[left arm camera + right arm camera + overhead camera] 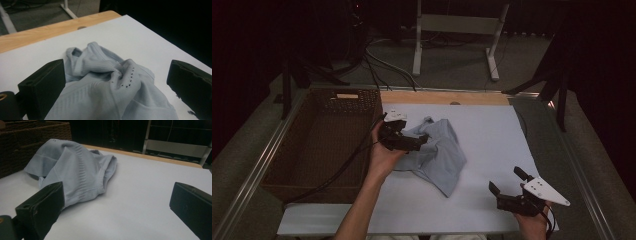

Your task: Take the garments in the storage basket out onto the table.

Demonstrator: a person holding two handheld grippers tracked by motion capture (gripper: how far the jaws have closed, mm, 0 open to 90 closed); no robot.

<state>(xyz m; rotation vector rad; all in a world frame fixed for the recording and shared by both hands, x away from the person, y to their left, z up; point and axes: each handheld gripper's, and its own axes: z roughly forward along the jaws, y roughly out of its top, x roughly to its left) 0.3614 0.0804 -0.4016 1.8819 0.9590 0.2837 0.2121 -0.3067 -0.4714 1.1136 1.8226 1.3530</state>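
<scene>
A: Surface? Room?
B: White counter, wood strip at far edge; dark room, cables on floor.
A: Claws?
B: Left claw over crumpled grey garment mid-counter, jaws apart, nothing gripped. Right claw open, well apart. Wicker basket left.

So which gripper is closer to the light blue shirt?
Left. The left gripper is right over the crumpled light blue shirt, its jaws open on either side of the cloth. The right gripper waits open, apart from it, near the table's front right corner.

Dim, soft, slightly blurred pictures
</scene>
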